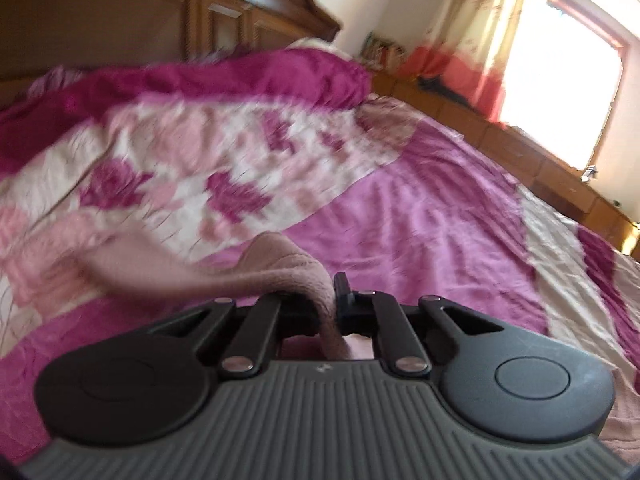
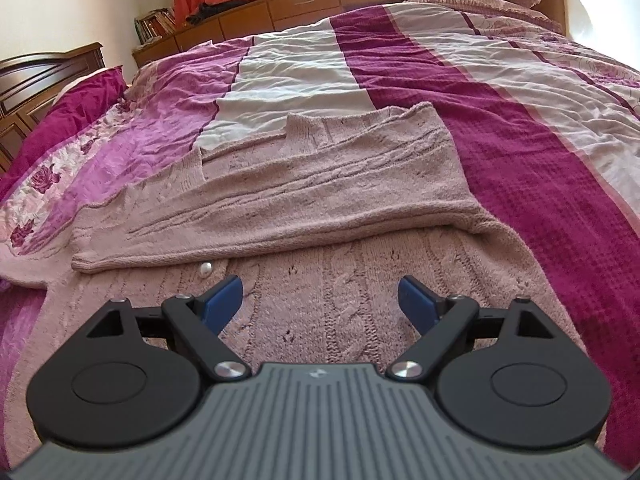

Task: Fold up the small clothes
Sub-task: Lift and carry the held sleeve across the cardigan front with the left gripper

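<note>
A dusty-pink knitted cardigan [image 2: 312, 200] lies spread on the bed, one part folded across its cable-knit body, a white button [image 2: 206, 268] showing below the fold. My right gripper [image 2: 320, 300] hovers just above the cable-knit part, its blue pads [image 2: 224, 298] wide apart with nothing between them. In the left wrist view my left gripper [image 1: 334, 300] is shut on an edge of the pink cardigan [image 1: 280, 264], which drapes over the closed fingers and trails off to the left, lifted above the bedspread. The left view is blurred.
The bed carries a magenta, pink and white striped bedspread [image 2: 500, 120] with rose print at the left [image 2: 44, 176]. A wooden headboard [image 1: 120, 12] and magenta pillow [image 1: 240, 76] lie ahead of the left gripper. Wooden drawers [image 2: 320, 0], books and a curtained window [image 1: 560, 60] line the far side.
</note>
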The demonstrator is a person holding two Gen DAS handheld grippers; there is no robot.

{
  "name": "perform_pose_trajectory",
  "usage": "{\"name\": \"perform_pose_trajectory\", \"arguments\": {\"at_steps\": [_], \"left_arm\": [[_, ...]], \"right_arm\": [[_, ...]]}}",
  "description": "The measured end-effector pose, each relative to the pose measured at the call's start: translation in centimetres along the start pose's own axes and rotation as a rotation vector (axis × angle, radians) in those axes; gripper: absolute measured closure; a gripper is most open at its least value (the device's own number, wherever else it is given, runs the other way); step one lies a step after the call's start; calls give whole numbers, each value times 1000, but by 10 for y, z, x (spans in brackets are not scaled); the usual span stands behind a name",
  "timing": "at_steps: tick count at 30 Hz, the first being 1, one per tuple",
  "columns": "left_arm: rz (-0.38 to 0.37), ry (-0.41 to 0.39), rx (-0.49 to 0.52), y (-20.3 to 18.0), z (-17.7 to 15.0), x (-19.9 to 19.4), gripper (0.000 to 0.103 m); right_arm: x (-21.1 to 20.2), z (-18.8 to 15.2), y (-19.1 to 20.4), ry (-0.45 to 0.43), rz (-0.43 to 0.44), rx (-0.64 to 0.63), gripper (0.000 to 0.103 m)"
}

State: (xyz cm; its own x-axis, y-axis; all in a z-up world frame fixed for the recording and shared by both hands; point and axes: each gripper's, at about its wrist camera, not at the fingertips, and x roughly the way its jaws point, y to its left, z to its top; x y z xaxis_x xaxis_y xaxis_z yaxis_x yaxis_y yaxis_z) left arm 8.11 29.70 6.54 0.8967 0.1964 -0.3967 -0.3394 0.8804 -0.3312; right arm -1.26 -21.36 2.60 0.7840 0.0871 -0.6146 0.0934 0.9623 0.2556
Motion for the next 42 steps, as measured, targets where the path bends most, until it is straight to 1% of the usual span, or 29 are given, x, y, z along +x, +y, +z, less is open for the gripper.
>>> {"name": "perform_pose_trajectory", "arguments": {"at_steps": [6, 12, 15, 20, 33, 42], "left_arm": [[-92, -57, 23, -33, 13, -23, 95], [-181, -77, 66, -66, 18, -43, 95], [-212, -82, 84, -82, 19, -51, 95], [-237, -84, 101, -104, 18, -60, 95], [-308, -47, 193, -179, -3, -71, 95], [-361, 18, 256, -231, -41, -67, 95]], "right_arm": [[-9, 3, -3, -25, 5, 11, 13], [-14, 2, -13, -37, 8, 45, 13], [-17, 1, -18, -44, 10, 62, 13], [-21, 2, -26, -57, 12, 95, 13], [-25, 1, -50, -80, 20, 167, 13], [-23, -2, -68, -79, 12, 198, 13]]}}
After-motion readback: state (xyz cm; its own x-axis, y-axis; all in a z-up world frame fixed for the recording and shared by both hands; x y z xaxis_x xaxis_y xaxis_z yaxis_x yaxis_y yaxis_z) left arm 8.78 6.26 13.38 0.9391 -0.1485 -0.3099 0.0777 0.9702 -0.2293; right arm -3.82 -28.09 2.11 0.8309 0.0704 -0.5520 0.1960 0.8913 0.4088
